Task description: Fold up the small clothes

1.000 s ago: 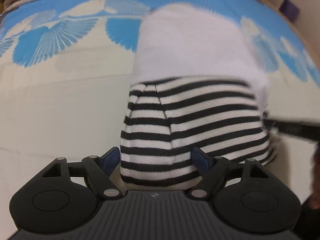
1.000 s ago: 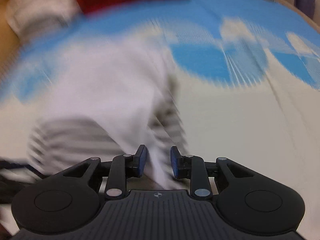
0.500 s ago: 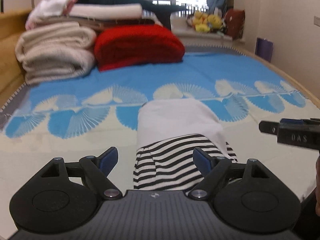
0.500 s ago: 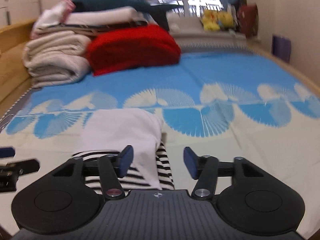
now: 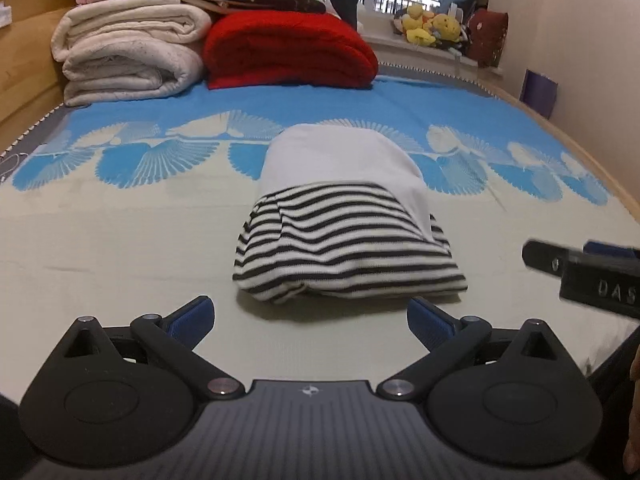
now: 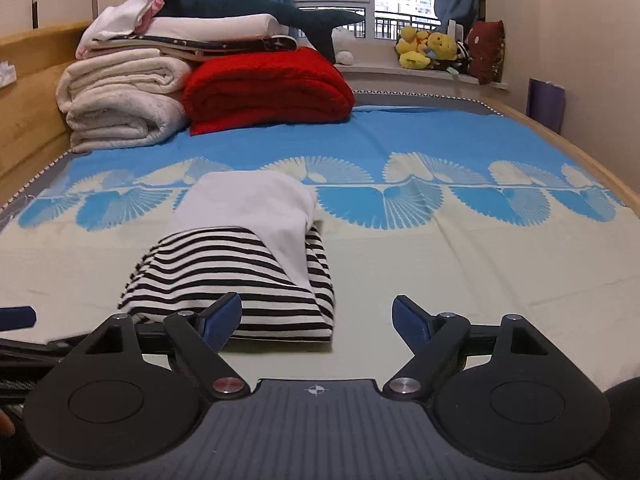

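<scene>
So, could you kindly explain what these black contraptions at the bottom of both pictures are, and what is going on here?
No robot here: a person carries a hand-held two-finger gripper in each hand, and a wide-angle camera on each looks forward along its fingers. One picture looks out from the left gripper, the other from the right gripper; the black parts with blue pads are their fingers. Both have their jaws opening with nothing between them, so nothing is held. Ahead, on the blue and cream bed cover, lies a folded garment, part striped, part white. The right gripper's tip also pokes into the left view. At the back sit folded blankets, a red blanket and soft toys.
</scene>
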Tool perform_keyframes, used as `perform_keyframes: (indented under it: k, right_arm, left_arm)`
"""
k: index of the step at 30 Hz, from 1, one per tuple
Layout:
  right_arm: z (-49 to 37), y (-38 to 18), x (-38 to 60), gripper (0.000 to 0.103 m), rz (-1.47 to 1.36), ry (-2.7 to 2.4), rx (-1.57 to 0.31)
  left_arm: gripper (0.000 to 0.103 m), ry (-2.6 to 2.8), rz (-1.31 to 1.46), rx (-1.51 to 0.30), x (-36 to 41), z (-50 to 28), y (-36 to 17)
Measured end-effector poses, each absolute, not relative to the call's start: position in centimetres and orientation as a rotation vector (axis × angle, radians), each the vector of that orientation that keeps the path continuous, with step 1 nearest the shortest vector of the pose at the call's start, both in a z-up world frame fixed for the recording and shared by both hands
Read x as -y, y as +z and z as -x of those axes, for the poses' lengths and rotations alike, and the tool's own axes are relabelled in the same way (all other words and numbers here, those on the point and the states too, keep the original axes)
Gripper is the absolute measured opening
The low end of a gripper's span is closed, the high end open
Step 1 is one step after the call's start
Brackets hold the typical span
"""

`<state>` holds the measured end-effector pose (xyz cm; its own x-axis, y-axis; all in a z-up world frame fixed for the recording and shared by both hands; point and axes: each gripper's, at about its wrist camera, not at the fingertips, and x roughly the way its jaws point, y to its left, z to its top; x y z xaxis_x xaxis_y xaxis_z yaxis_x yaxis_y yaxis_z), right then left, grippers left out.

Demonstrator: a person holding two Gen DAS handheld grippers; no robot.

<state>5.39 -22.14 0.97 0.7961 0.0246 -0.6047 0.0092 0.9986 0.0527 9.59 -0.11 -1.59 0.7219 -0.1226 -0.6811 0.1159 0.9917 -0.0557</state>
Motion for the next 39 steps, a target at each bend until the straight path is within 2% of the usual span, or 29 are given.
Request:
perform_keyframes:
  k: [10, 39]
  right_arm:
    - [-6.5, -0.6, 21.0, 0.088, -0.037, 0.017, -0.703]
    - [-7.0, -1.6, 19.0, 0.09, -0.013, 0.044, -0.765]
  left_arm:
    - [0.103, -0.068, 0.047, -0.797, -2.0, -11.1, -2.6]
    - [0.103, -0.122, 0.059, -0.8, -0.9, -11.2, -3.6]
